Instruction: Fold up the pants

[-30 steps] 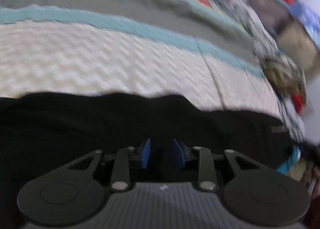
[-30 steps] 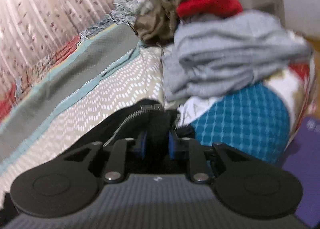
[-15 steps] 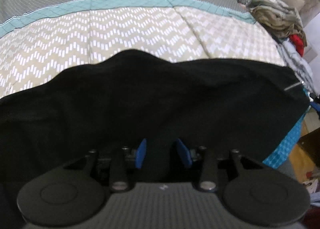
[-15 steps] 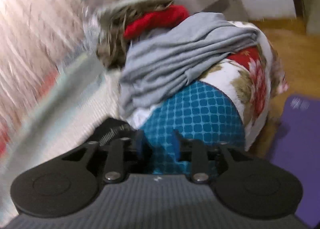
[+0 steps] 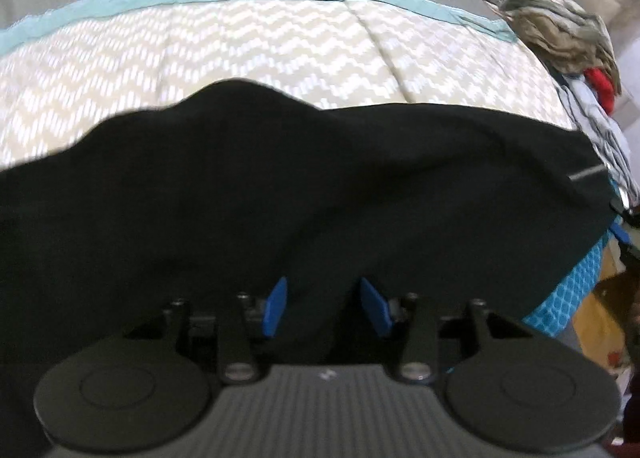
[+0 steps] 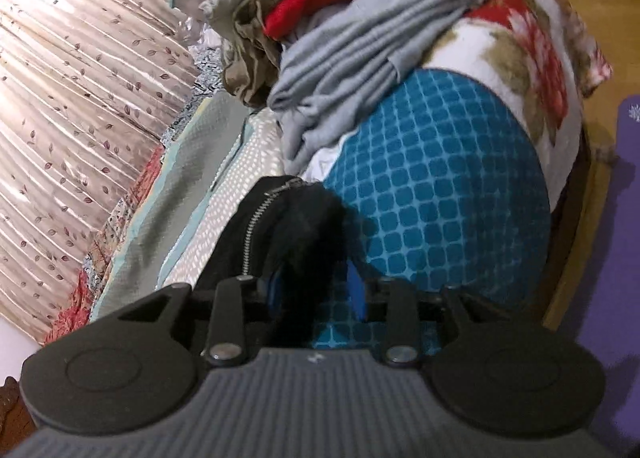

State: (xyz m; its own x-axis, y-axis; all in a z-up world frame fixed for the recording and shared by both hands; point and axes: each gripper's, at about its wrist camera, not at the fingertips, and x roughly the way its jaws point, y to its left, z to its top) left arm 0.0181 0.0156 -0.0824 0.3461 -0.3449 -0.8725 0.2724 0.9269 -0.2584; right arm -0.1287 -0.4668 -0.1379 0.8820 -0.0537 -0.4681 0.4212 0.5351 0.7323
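Pants (image 5: 280,194), black and broad, lie spread across the near part of the bed, and we see them fill the lower half of the left wrist view. Under them the bedspread (image 5: 248,42) runs in bands: a beige zigzag field touching the pants' far edge, then a teal stripe, then grey. At the bed's right end we see a pile of clothes (image 6: 360,42), with a grey garment draped on top, a red piece and an olive one behind it. Below the pile a blue checked cover (image 6: 440,186) bulges out, touching the end of the pants. A pleated curtain (image 6: 72,90) with a leaf print hangs along the far side of the bed.

Our left hand-held gripper (image 5: 325,306) points down at the cloth; its jaws are opening, a fold of black fabric rises between the blue pads (image 5: 276,308), and the pads stand clear of it. Our right hand-held gripper (image 6: 316,290) sits at the zipper (image 6: 256,218) end of the pants; its jaws are apart, with black cloth against the left pad and a gap before the right one.
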